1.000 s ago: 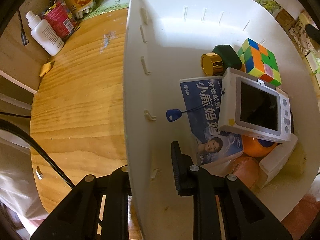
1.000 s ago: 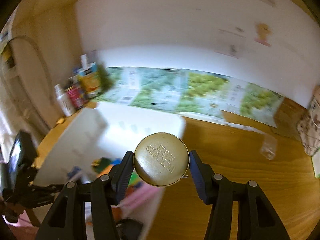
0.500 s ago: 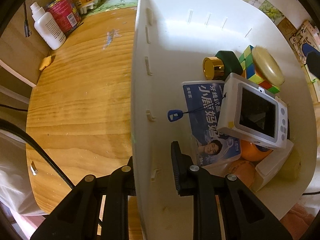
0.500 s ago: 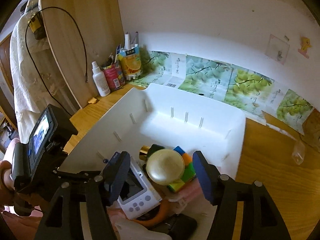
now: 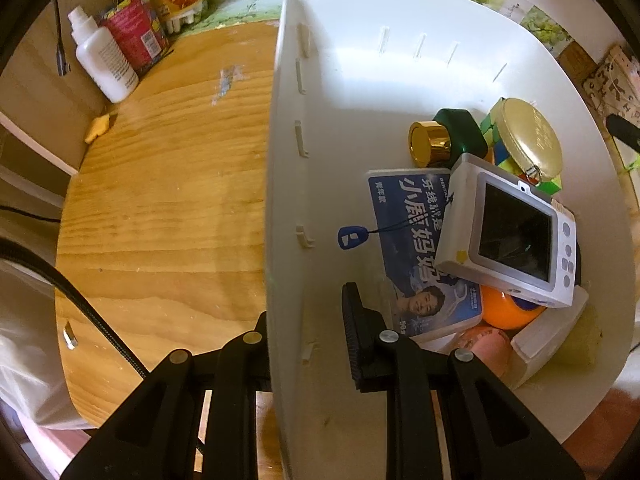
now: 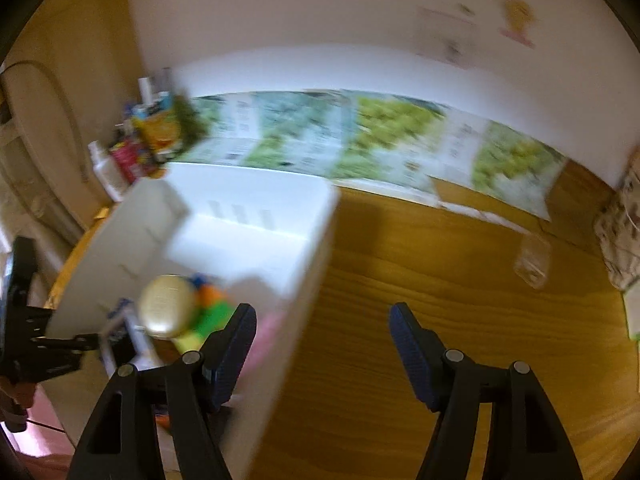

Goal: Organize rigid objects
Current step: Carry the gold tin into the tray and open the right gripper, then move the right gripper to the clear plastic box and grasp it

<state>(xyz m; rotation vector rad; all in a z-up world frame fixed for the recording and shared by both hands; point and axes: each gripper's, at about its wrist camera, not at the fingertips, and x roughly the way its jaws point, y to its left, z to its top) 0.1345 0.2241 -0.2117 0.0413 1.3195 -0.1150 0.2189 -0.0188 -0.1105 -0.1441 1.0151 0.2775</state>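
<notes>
With the gold tin (image 5: 527, 141) lying loose on top of the puzzle cube (image 5: 505, 156) at the far right of the white bin (image 5: 280, 168), the drop looks done for this item.

Tongs: the right gripper (image 6: 322, 338) has jaws opening, with nothing between them, only bare table (image 6: 460, 280) and the bin's right wall. The left gripper (image 5: 306, 326) is clenched on the bin's left wall, one finger outside and one inside, holding the bin steady.

Handling, my read:
- Tin: small round metal disc, stiff and light, probably slick on the flat faces. It sits tilted on the cube, so it may slide off. Best taken across the rim, edge to edge, not on the faces. There is a small ring at its lower edge, too fiddly to use.
- Camera (image 5: 516, 236): rigid, with a fragile screen facing up. Grip the short sides of the body and keep off the screen. It rests on the blue box (image 5: 416, 248) and an orange ball (image 5: 504, 312), so it's not stable.
- Bottle with the gold cap (image 5: 430, 146): lying on its side, likely glass. Take the dark body, not the cap.

Surface and room: a wooden table with clear grain, pushed against a white wall with a strip of grape-print paper along its base. A white bottle (image 5: 105, 68), a red can (image 5: 138, 36) and a juice carton sit in the back left corner. The right wrist view is motion-blurred, so fine detail there is unreliable.
</notes>
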